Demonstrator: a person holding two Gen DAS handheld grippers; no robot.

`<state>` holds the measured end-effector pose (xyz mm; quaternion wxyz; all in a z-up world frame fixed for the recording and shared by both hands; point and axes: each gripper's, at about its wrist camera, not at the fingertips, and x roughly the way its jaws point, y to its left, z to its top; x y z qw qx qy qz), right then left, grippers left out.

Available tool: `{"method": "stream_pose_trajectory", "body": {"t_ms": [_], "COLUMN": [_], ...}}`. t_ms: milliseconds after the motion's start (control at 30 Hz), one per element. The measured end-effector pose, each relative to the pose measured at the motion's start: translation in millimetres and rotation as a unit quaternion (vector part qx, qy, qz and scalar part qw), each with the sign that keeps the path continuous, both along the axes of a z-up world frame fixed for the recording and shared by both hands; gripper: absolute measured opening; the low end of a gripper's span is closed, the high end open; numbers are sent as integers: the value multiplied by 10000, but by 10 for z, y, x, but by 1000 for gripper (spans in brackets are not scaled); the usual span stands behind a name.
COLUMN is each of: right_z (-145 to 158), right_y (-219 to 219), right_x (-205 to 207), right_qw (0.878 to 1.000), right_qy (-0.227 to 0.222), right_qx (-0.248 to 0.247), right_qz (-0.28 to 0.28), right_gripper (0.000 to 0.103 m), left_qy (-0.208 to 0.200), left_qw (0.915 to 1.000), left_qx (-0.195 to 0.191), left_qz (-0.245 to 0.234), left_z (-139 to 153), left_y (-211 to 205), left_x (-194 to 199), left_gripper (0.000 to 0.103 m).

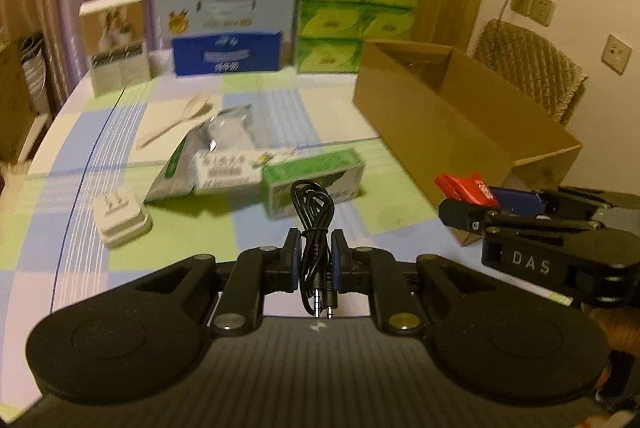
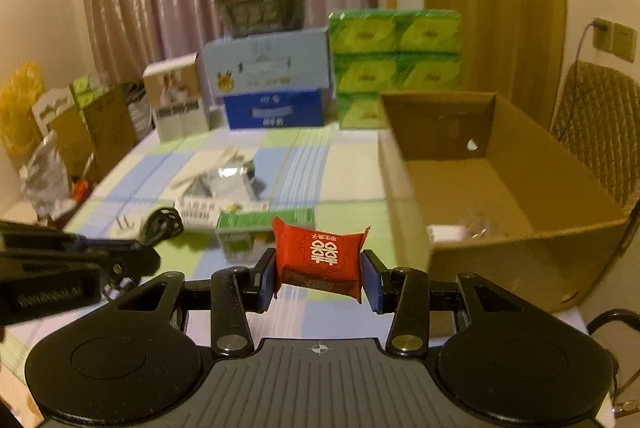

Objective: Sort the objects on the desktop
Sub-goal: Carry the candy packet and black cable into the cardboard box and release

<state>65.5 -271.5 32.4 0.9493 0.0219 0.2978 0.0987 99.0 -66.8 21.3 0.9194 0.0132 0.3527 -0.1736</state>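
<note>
My left gripper (image 1: 316, 252) is shut on a coiled black audio cable (image 1: 314, 224), its two plugs hanging down behind the pads. My right gripper (image 2: 320, 270) is shut on a red candy packet (image 2: 320, 256) with white characters, held above the checked tablecloth. An open brown cardboard box (image 2: 516, 240) stands on the right, just right of the packet; something white and something clear lie on its floor. In the left wrist view the right gripper (image 1: 464, 203) with the red packet (image 1: 464, 185) hangs by the box's (image 1: 436, 115) near corner.
On the cloth lie a white plug adapter (image 1: 120, 216), a green and white box (image 1: 312, 177), a white medicine box (image 1: 224, 173), a silver pouch (image 1: 230, 131) and a pale spoon (image 1: 180, 121). Tissue boxes and green packs (image 1: 356, 15) line the back. A wicker chair (image 1: 536, 67) stands right.
</note>
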Motion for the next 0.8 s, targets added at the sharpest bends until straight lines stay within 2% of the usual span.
{"method": "stream_pose_trajectory", "body": {"t_ms": [233,367,567,800], "right_z": [470,609,581,384], "right_y": [-485,-854,-1335,-1641], "right_x": [60,186,388,555], "right_qw": [9982,9961,9948,9949], "right_qy": [-471,-571,-463,-237], "right_qx": [-196,-375,-424,-318], "right_qz": [-322,-551,-798,-923], "right_gripper": [41,41,41,41], "left_qy": [-267,-342,-372,-232], "left_qw": [9987,9966,9925,9882], "left_qx": [76,57,41,50], "left_qz": [-426,-751,-1160,-1511], "left_z": [301,437,534,424], "left_y": [-397,-723,-1265,-1810], "left_x": [-3,68,253,557], "left_gripper": [11,11,11,11]}}
